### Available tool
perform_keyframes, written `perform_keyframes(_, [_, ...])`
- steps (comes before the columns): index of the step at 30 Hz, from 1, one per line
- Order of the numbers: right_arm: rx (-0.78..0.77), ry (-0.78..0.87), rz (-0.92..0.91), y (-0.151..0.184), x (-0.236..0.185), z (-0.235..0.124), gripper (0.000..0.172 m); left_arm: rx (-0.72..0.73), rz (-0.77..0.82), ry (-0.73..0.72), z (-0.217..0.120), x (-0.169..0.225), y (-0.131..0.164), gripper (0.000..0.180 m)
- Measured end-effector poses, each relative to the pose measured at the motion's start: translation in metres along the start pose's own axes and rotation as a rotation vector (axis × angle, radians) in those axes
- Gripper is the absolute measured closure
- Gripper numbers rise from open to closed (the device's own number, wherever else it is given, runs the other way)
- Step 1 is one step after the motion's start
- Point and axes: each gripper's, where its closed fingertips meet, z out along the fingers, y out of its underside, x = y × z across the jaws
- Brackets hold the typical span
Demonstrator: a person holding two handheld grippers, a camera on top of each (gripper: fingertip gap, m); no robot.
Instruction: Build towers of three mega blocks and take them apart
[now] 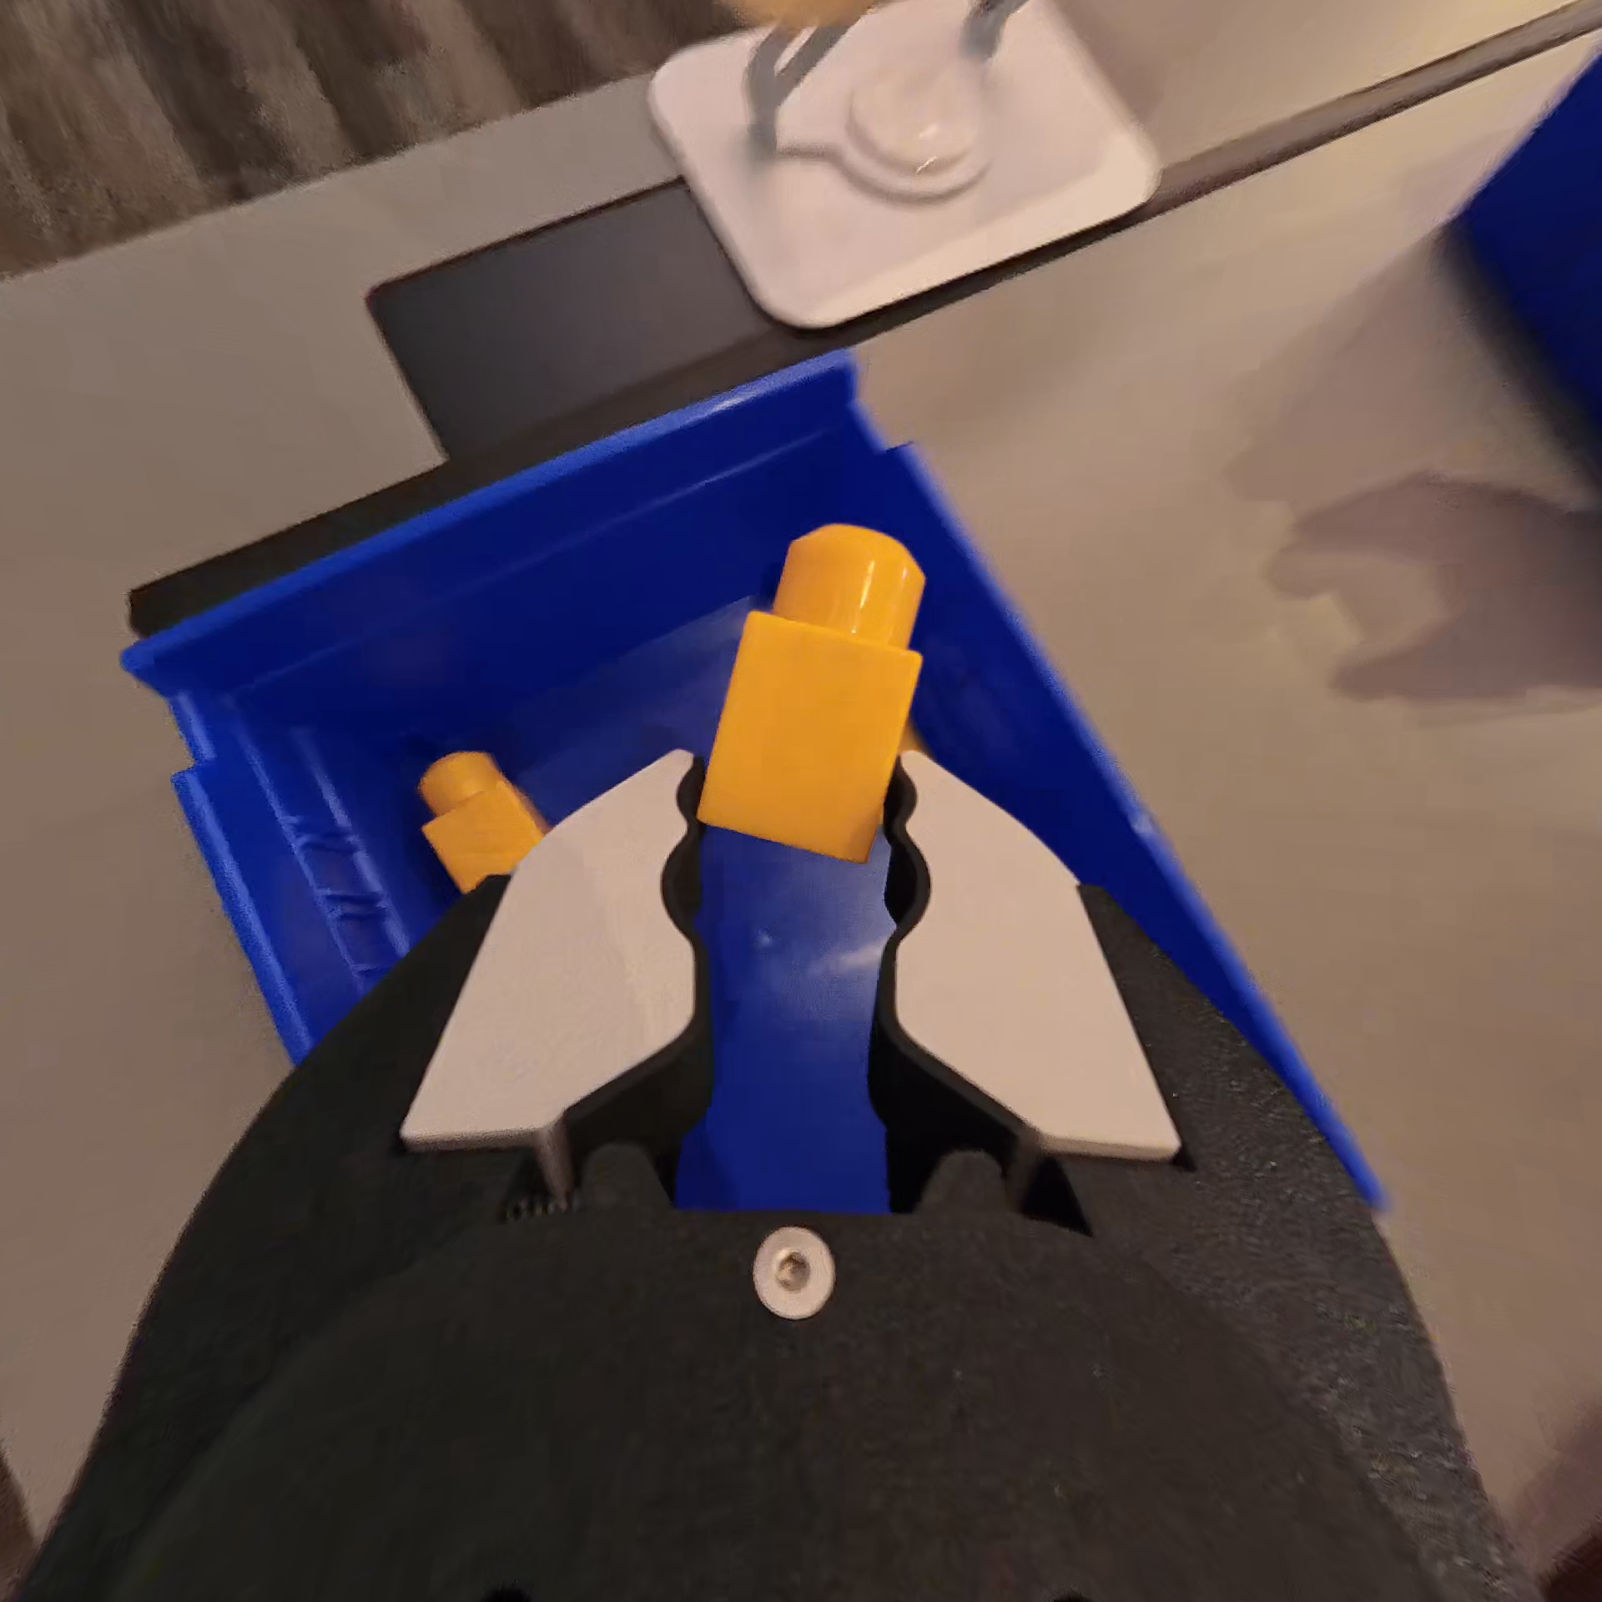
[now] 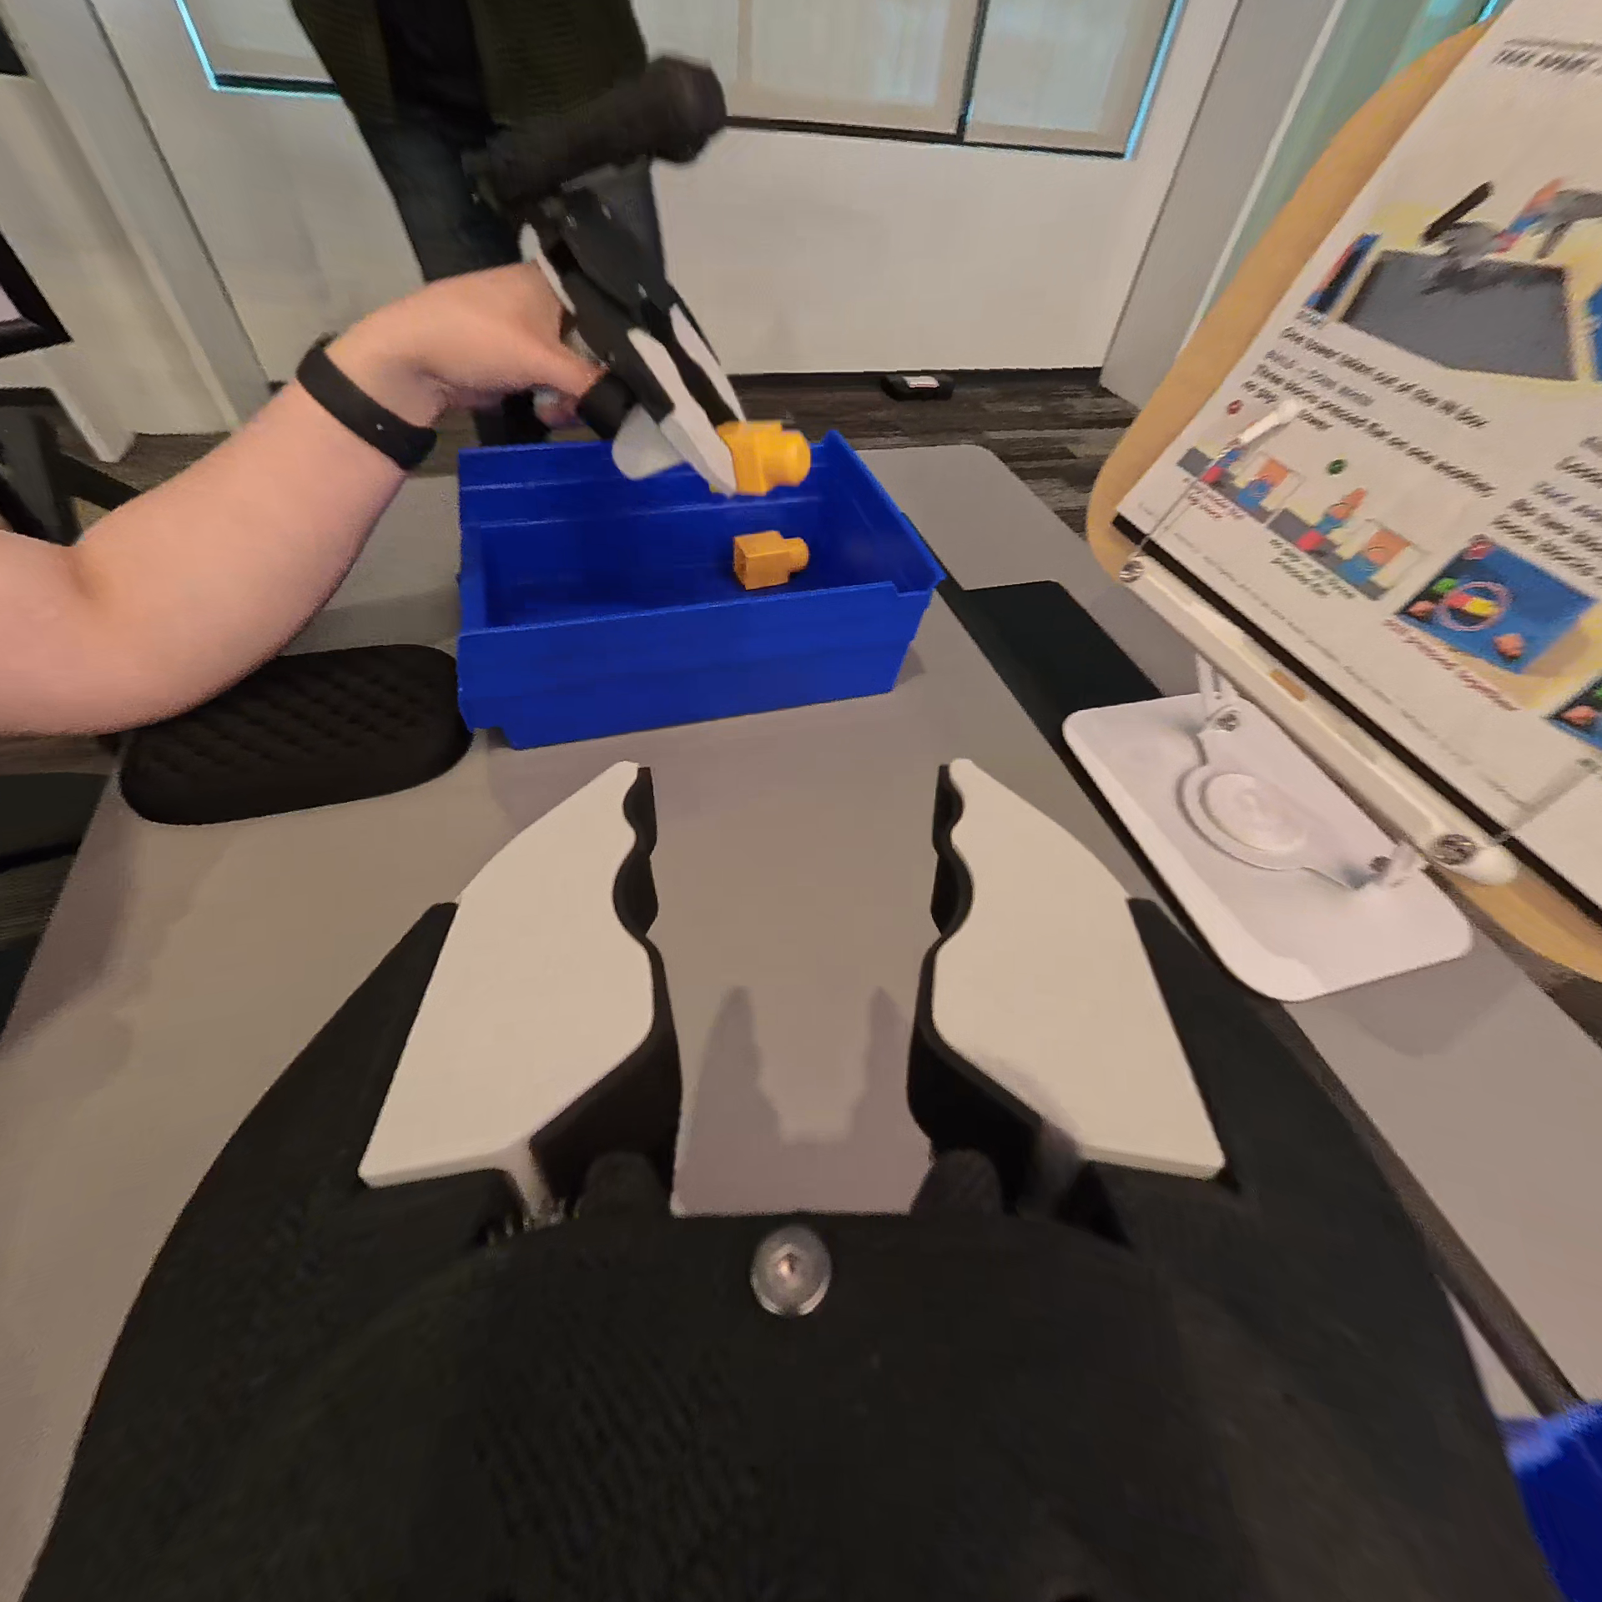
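The orange block (image 1: 810, 737) sits pinched at its base between the pads of the left hand-held gripper (image 1: 793, 797), stud pointing forward along the fingers, raised above the blue bin (image 2: 693, 641). A second orange block (image 2: 767, 559) lies on its side on the bin floor, directly beneath. The left hand (image 2: 468, 347) reaches in from the bin's left, tilted downward. The right hand-held gripper (image 2: 793, 780) stands well apart over bare worktop (image 2: 780, 867), jaws spread, holding nothing.

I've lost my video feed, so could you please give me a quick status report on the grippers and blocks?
Left gripper shut on an orange block, above the blue bin. Right gripper open, empty, over the bare table. Second orange block in bin. Nothing in the way.
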Motion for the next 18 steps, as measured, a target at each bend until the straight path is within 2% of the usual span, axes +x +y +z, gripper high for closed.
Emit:
perform_keyframes(3, [0.023,-0.051,0.05,-0.002,-0.008,0.01,0.112,0.096,0.053,0.091,-0.03,0.038,-0.017,0.141])
perform_keyframes(5, [0.086,-0.13,0.1,-0.012,-0.021,0.019,0.116,0.171,0.148,0.126,-0.043,0.068,-0.031,0.141])
perform_keyframes(7, [0.128,-0.21,0.12,-0.022,-0.037,0.035,0.115,0.203,0.259,0.21,-0.049,0.105,-0.038,0.141])
perform_keyframes(10, [0.246,-0.3,0.148,-0.048,-0.055,0.065,0.111,0.244,0.342,0.344,-0.053,0.15,-0.047,0.141])
perform_keyframes(13, [0.376,-0.398,0.21,-0.077,-0.065,0.086,0.111,0.26,0.358,0.444,-0.053,0.175,-0.052,0.141])
perform_keyframes(15, [0.404,-0.405,0.198,-0.084,-0.067,0.095,0.113,0.26,0.371,0.506,-0.052,0.186,-0.049,0.141])
perform_keyframes(18, [0.336,-0.411,0.164,-0.076,-0.068,0.106,0.134,0.254,0.364,0.587,-0.049,0.195,-0.045,0.141])
